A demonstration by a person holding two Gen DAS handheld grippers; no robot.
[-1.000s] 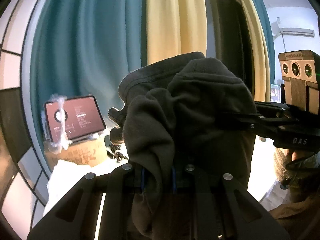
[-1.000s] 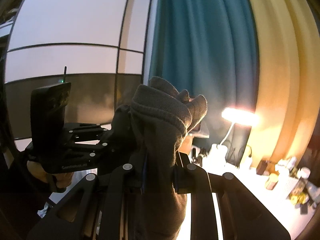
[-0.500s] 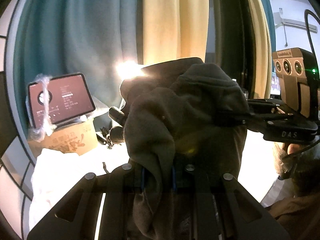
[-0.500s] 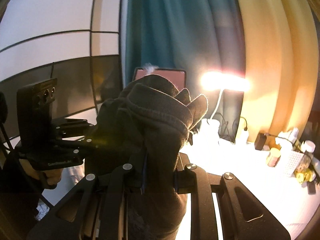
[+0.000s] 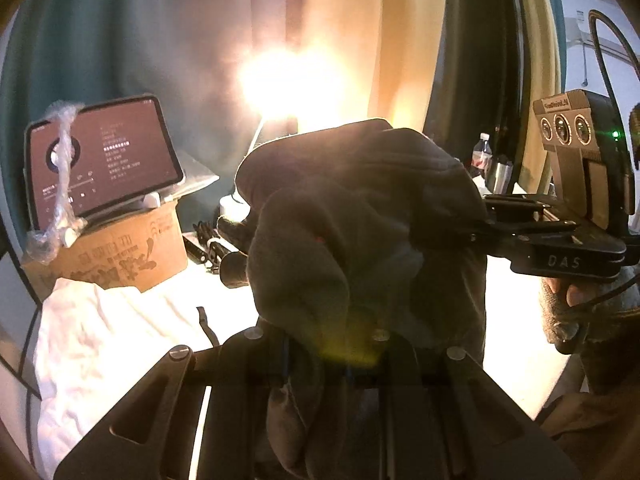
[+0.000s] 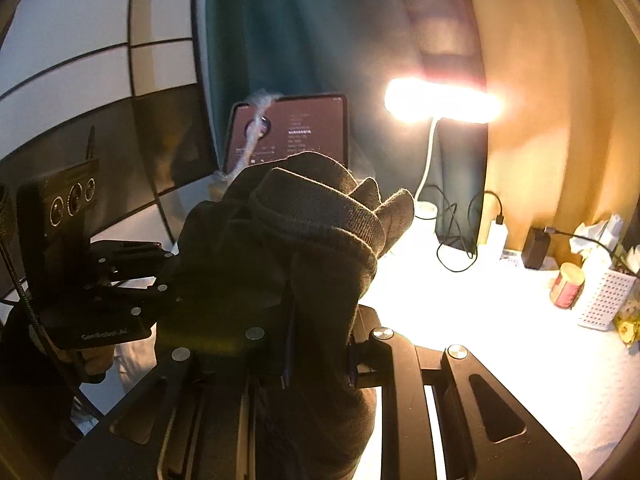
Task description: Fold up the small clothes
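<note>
Both my grippers, left gripper (image 5: 316,364) and right gripper (image 6: 318,360), have their fingers clamped on one dark grey garment (image 5: 360,232), bunched up above the white-covered tabletop (image 6: 500,340) near a lit lamp (image 6: 440,100).

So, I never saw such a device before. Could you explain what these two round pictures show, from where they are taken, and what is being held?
No robot: a person holds a hand-held clamp tool in each hand, each with a wide-angle camera looking along its fingers. In the left camera's picture the left gripper pinches a dark grey garment, and the right gripper grips it from the side. The other picture is the right tool's view of the same cloth. Behind: a white table, a lit lamp, a tablet on a cardboard box, white fabric.
</note>
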